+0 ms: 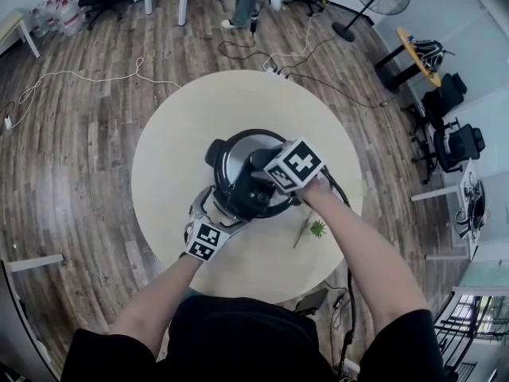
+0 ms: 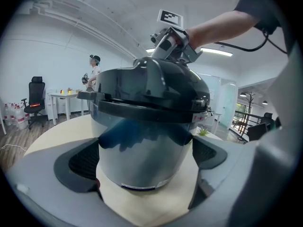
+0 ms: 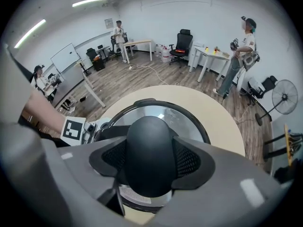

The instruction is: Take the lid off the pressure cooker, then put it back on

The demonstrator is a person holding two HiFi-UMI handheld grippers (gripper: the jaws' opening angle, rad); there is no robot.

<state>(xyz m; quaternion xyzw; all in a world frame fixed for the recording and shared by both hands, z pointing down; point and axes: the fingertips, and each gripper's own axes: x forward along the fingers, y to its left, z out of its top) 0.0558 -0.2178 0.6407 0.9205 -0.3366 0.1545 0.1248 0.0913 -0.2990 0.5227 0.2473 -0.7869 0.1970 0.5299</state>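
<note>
A round pale table (image 1: 171,165) carried the pressure cooker (image 2: 125,148), which stood upright near the table's middle. The lid (image 3: 191,122) sat on top of the cooker, its dark rim lying around the cooker's upper edge. A big rounded black knob (image 3: 149,134) rose from the middle of the lid.

The right claw (image 3: 150,161) came down on the cooker from above, pointing steeply downward. Its jaws stood about half open and were closed on the knob, one pad pressed to each side.

The left claw (image 2: 144,170) reached in low at the cooker's near side, almost level. Its jaws were spread wide with the cooker's shiny wall between them, a pad against each flank.

A small green sprig (image 1: 317,229) lay on the table just right of the cooker, apart from it.
</note>
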